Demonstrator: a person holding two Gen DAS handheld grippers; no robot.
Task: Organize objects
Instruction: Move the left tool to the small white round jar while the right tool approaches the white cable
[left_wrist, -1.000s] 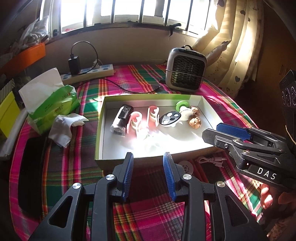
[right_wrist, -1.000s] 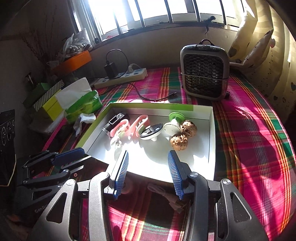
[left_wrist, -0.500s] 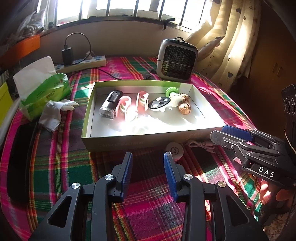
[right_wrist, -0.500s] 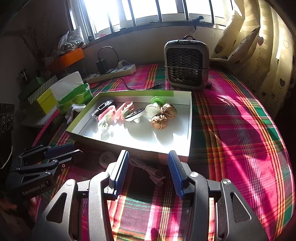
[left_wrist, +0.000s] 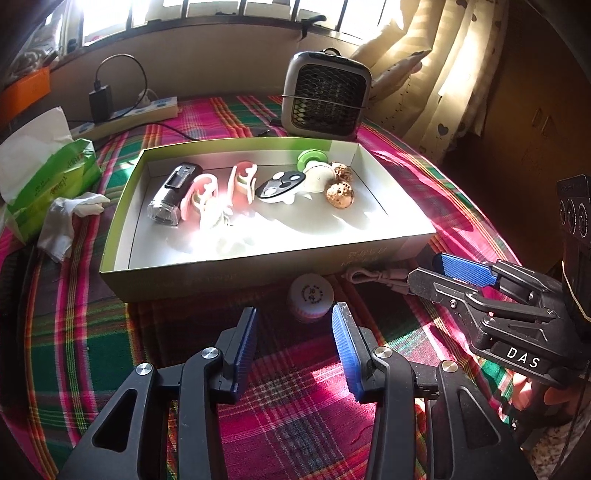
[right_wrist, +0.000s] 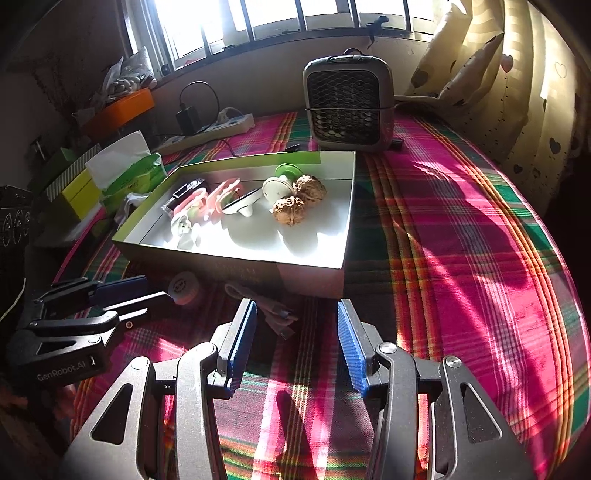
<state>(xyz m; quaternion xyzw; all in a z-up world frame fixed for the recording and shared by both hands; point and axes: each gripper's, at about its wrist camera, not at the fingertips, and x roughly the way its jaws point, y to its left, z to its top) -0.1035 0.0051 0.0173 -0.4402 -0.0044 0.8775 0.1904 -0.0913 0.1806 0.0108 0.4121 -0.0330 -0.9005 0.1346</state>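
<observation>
A shallow green-and-white box (left_wrist: 122, 206) (right_wrist: 314, 277) on the plaid cloth holds a small flashlight (left_wrist: 173, 194), pink clips (left_wrist: 240, 181), a black key fob (left_wrist: 280, 184), a green-and-white reel (left_wrist: 314, 166) and two walnuts (right_wrist: 295, 203). In front of the box lie a round white cap (left_wrist: 311, 297) (right_wrist: 183, 286) and a coiled pink cable (left_wrist: 376, 277) (right_wrist: 273, 314). My left gripper (left_wrist: 295, 332) is open just behind the cap. My right gripper (right_wrist: 295, 332) is open, the cable just ahead of its left finger.
A grey fan heater (left_wrist: 325, 96) stands behind the box. A power strip with charger (left_wrist: 122, 114) lies at the back left. A green tissue pack (left_wrist: 48, 173) and crumpled tissue (left_wrist: 70, 218) sit left of the box. Curtains (right_wrist: 517, 92) hang at the right.
Both grippers have drawn back from over the box toward the near side. The cap and cable in front of the box have come into view. Both stay open.
</observation>
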